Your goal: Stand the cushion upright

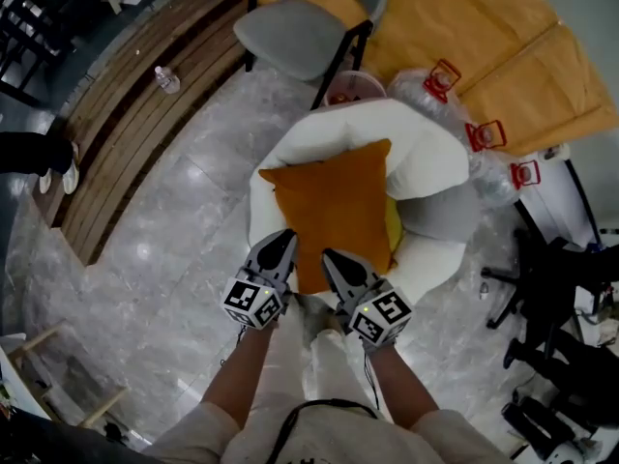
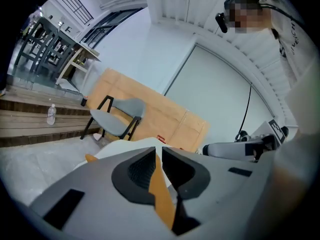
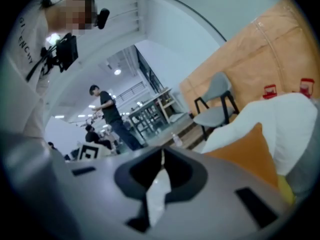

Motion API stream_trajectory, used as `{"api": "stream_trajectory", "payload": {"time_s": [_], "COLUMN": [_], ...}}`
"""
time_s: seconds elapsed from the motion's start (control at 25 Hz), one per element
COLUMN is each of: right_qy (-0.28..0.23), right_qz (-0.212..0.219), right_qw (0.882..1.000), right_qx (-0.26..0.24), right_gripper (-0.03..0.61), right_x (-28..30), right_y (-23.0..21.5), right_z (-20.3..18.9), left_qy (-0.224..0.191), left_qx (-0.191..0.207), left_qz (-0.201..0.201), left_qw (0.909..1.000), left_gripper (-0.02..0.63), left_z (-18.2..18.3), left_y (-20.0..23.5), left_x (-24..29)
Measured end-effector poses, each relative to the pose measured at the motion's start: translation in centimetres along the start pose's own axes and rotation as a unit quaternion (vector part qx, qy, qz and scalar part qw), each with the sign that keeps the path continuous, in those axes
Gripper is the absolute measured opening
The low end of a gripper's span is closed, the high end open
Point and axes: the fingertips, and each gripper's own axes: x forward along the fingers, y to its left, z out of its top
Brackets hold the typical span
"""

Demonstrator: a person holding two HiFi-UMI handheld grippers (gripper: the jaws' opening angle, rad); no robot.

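Observation:
An orange cushion (image 1: 334,206) lies leaning back on the seat of a white armchair (image 1: 426,153). My left gripper (image 1: 285,238) is at the cushion's near left edge and my right gripper (image 1: 329,257) at its near edge. In the left gripper view the left gripper (image 2: 159,151) is shut, and the orange cushion (image 2: 162,194) shows through the slit behind the tips. The right gripper (image 3: 161,154) is shut in its own view with white upholstery behind it; there the cushion (image 3: 250,154) lies to the right. Whether either gripper touches the cushion I cannot tell.
A grey chair (image 1: 300,32) stands behind the armchair, with clear water jugs (image 1: 435,90) to its right. A bottle (image 1: 166,80) sits on a wooden platform (image 1: 126,133) at the left. Black chair bases (image 1: 551,288) crowd the right. A person (image 3: 107,114) stands far off.

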Motion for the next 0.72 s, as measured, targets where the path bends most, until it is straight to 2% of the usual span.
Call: {"api": "stream_trajectory", "payload": {"time_s": [0.2, 0.52, 0.6, 0.72], "right_qy": [-0.002, 0.000, -0.001, -0.001], "right_qz": [-0.010, -0.056, -0.061, -0.069], "right_qw": [1.000, 0.998, 0.998, 0.998], "right_qx": [0.012, -0.007, -0.007, -0.008], "right_gripper": [0.018, 0.018, 0.018, 0.018], "right_x": [2.5, 4.5, 4.9, 5.1], "right_y": [-1.2, -3.8, -4.5, -5.4], "right_z": [-0.7, -1.9, -2.3, -3.0], "left_qy": [0.022, 0.051, 0.049, 0.040], "left_qx": [-0.009, -0.035, -0.051, -0.102], "left_qz": [0.012, 0.035, 0.050, 0.073], "left_qw": [0.9997, 0.9975, 0.9962, 0.9913], "left_gripper": [0.096, 0.211, 0.236, 0.242], "left_z": [-1.4, -4.4, -5.1, -6.0], "left_y": [3.6, 8.4, 9.9, 12.3], "left_x": [2.3, 4.9, 5.5, 6.2]}}
